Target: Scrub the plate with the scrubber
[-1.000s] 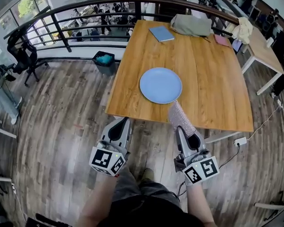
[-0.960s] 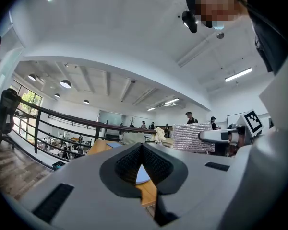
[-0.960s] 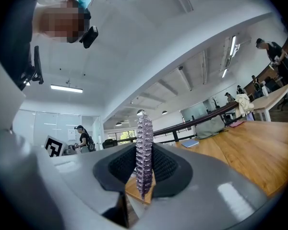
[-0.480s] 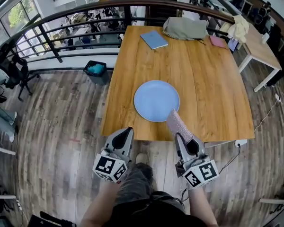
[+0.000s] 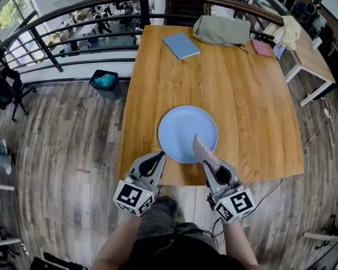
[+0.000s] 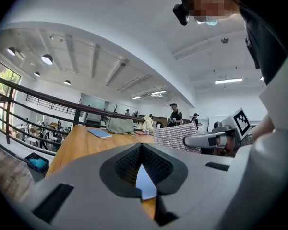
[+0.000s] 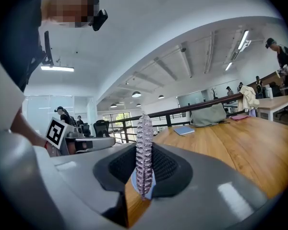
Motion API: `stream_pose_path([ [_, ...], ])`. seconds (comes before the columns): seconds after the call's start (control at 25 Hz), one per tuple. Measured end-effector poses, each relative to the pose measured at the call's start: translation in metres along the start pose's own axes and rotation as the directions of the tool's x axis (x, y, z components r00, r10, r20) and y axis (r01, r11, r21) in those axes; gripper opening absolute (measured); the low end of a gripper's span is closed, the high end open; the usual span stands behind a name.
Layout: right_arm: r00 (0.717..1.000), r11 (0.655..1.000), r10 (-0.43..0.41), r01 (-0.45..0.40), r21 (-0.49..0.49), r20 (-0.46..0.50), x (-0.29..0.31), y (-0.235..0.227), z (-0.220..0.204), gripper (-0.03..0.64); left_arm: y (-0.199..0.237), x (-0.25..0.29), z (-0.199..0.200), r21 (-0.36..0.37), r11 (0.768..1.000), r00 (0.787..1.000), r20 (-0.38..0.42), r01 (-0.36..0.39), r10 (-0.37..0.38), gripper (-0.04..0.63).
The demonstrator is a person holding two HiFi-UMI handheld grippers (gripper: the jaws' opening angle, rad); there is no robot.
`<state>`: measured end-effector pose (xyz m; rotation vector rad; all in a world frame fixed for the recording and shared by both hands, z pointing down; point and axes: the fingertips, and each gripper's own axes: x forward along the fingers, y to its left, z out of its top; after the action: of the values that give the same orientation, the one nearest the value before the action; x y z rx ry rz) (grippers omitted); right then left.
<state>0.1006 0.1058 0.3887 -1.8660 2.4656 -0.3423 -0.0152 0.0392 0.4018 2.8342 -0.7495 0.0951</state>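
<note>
I see the scrubber (image 5: 205, 151) hiding part of the plate (image 5: 177, 131) by the table's (image 5: 259, 94) near edge, and my left gripper view catches only a sliver of it.

- Left gripper (image 5: 159, 158), grey, two-fingered, marker cube at rear: fingers (image 6: 126, 163) closed together with nothing between them, pointing forward, roughly level.
- Right gripper (image 5: 207, 166), same make, alongside: fingers (image 7: 164, 166) clamped on a flat, nubbed, silvery scrubber (image 7: 144, 152) held edge-on.
- Left forearm (image 5: 114, 243) and right forearm (image 5: 238, 242): bare, extended forward.
</note>
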Motion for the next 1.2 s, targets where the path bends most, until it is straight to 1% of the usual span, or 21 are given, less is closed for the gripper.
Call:
stream_pose_path([
  [0.16, 0.998, 1.000, -0.003, 0.002, -0.020, -0.060, 0.025, -0.009, -0.013, 0.083, 0.021, 0.019, -0.008, -0.003, 1.000, 1.000, -0.027, 0.000, 0.000, -0.005],
  [0.28, 0.994, 0.997, -0.005, -0.003, -0.080, -0.105, 0.043, -0.014, -0.023, 0.083, 0.031, 0.032, -0.015, -0.017, 0.999, 0.998, -0.048, 0.029, -0.030, -0.005],
  [0.36, 0.988, 0.992, 0.001, -0.021, -0.127, -0.157, 0.049, -0.011, -0.035, 0.083, 0.031, 0.034, -0.025, -0.036, 0.998, 0.996, -0.075, 0.043, -0.046, -0.005],
  [0.48, 0.968, 0.973, 0.006, -0.062, -0.220, -0.249, 0.059, -0.011, -0.045, 0.083, 0.028, 0.040, -0.034, -0.047, 0.997, 0.991, -0.116, 0.068, -0.073, -0.005],
  [0.56, 0.957, 0.949, 0.019, -0.108, -0.296, -0.288, 0.070, -0.014, -0.048, 0.083, 0.028, 0.048, -0.036, -0.043, 0.995, 0.986, -0.139, 0.088, -0.094, -0.005],
  [0.64, 0.941, 0.912, 0.033, -0.166, -0.375, -0.337, 0.079, -0.015, -0.057, 0.083, 0.030, 0.053, -0.041, -0.022, 0.996, 0.981, -0.168, 0.091, -0.093, -0.005],
  [0.76, 0.916, 0.835, 0.040, -0.250, -0.489, -0.400, 0.088, -0.023, -0.076, 0.083, 0.035, 0.064, -0.049, 0.002, 0.998, 0.977, -0.201, 0.067, -0.065, -0.005],
  [0.84, 0.898, 0.790, 0.051, -0.304, -0.532, -0.436, 0.093, -0.029, -0.084, 0.083, 0.040, 0.071, -0.053, 0.015, 0.999, 0.977, -0.212, 0.030, -0.026, -0.003],
  [0.96, 0.870, 0.721, 0.076, -0.385, -0.576, -0.487, 0.099, -0.033, -0.090, 0.083, 0.046, 0.078, -0.061, 0.050, 0.999, 0.966, -0.258, -0.014, 0.027, -0.005],
  [1.04, 0.853, 0.659, 0.086, -0.436, -0.613, -0.515, 0.103, -0.035, -0.093, 0.083, 0.053, 0.080, -0.066, 0.058, 0.997, 0.957, -0.284, -0.047, 0.061, -0.005],
  [1.08, 0.844, 0.621, 0.089, -0.462, -0.633, -0.528, 0.105, -0.036, -0.096, 0.083, 0.057, 0.081, -0.067, 0.062, 0.996, 0.952, -0.295, -0.070, 0.085, -0.005],
  [1.12, 0.835, 0.580, 0.090, -0.487, -0.653, -0.543, 0.107, -0.037, -0.099, 0.083, 0.063, 0.080, -0.070, 0.068, 0.993, 0.945, -0.306, -0.098, 0.114, 0.016],
  [1.2, 0.815, 0.500, 0.092, -0.535, -0.681, -0.573, 0.110, -0.039, -0.107, 0.083, 0.076, 0.078, -0.077, 0.084, 0.984, 0.923, -0.341, -0.156, 0.176, 0.057],
])
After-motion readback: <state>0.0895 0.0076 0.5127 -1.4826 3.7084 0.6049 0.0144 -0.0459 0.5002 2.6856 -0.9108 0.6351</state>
